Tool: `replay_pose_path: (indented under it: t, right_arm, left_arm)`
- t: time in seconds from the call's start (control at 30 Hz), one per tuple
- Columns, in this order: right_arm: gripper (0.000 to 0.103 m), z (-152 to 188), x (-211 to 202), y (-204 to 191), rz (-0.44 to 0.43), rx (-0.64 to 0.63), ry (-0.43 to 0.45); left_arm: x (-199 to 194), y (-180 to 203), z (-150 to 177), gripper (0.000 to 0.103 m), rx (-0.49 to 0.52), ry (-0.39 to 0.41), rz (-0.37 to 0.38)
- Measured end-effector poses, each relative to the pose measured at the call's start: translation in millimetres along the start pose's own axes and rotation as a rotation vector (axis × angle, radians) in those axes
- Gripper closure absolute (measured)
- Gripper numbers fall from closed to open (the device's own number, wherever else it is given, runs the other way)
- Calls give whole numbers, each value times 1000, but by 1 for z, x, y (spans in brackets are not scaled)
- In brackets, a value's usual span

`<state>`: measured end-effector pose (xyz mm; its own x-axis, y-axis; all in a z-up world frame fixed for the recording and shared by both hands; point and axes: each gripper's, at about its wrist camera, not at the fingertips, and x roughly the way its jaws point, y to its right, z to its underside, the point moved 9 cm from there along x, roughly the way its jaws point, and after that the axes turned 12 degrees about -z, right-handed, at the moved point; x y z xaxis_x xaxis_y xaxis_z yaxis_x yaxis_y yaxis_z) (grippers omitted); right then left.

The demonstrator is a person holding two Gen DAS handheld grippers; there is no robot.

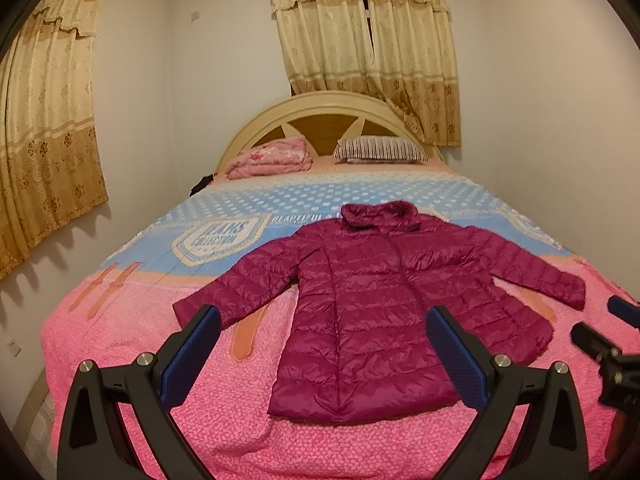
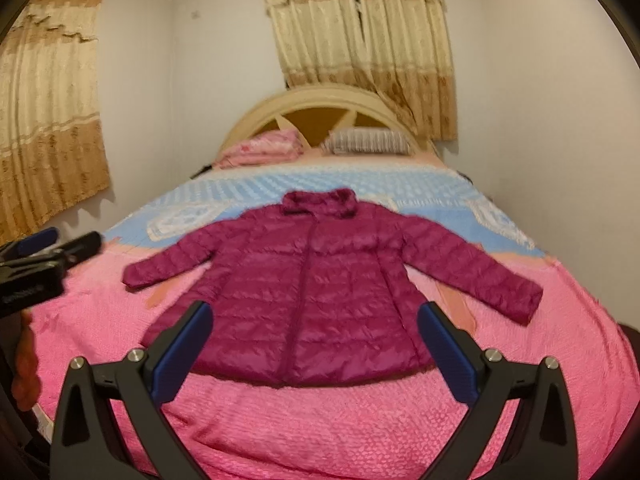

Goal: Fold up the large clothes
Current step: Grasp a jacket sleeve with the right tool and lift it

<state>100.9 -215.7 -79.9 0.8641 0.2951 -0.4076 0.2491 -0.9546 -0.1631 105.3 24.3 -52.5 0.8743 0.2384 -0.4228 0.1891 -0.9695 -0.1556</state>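
pink bedspread (image 1: 132, 360) carries the magenta puffer jacket (image 1: 372, 300) flat near the bed's foot edge, sleeves out. left tongs (image 1: 324, 354) and right tongs (image 2: 316, 346) hover spread, empty. best pinch a cuff each, folding sleeves inward evenly.

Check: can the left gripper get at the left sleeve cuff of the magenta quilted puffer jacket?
Probably yes. The left gripper is open, and the sleeve cuff of the jacket lies flat on the pink bedspread with nothing covering it or standing between.

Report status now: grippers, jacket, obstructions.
Left gripper open, right gripper open, both empty. Magenta jacket flat on bed, sleeves spread, unfolded. Nothing on it.
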Motion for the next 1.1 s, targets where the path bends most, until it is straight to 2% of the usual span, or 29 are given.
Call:
replay_pose_path:
  t: [0.17, 0.3, 0.43, 0.53, 0.7, 0.83, 0.9, 1.03, 1.1]
  right_arm:
    - [0, 19, 21, 65, 96, 111, -40]
    - [0, 38, 36, 133, 172, 256, -89]
    - [11, 51, 48, 194, 222, 382, -140]
    - [14, 56, 50, 241, 284, 457, -163]
    - [19, 63, 55, 298, 317, 588, -198]
    - [22, 68, 61, 337, 354, 642, -213]
    - [26, 71, 67, 349, 334, 679, -211]
    - [41, 80, 85, 361, 302, 719, -238]
    - [45, 77, 90, 363, 308, 697, -236]
  left_arm:
    - [48, 8, 17, 1, 16, -57, -18]
    - [93, 24, 30, 1, 60, -100, -42]
    - [132, 37, 35, 1, 86, -145, -49]
    - [150, 46, 34, 1, 106, -157, -44]
    - [173, 62, 30, 1, 159, -164, -38]
    - [193, 68, 26, 1, 171, -166, -50]
    - [205, 70, 26, 1, 168, -178, -56]
    - [226, 73, 33, 1, 172, -219, -62]
    - [237, 73, 35, 1, 182, -236, -72]
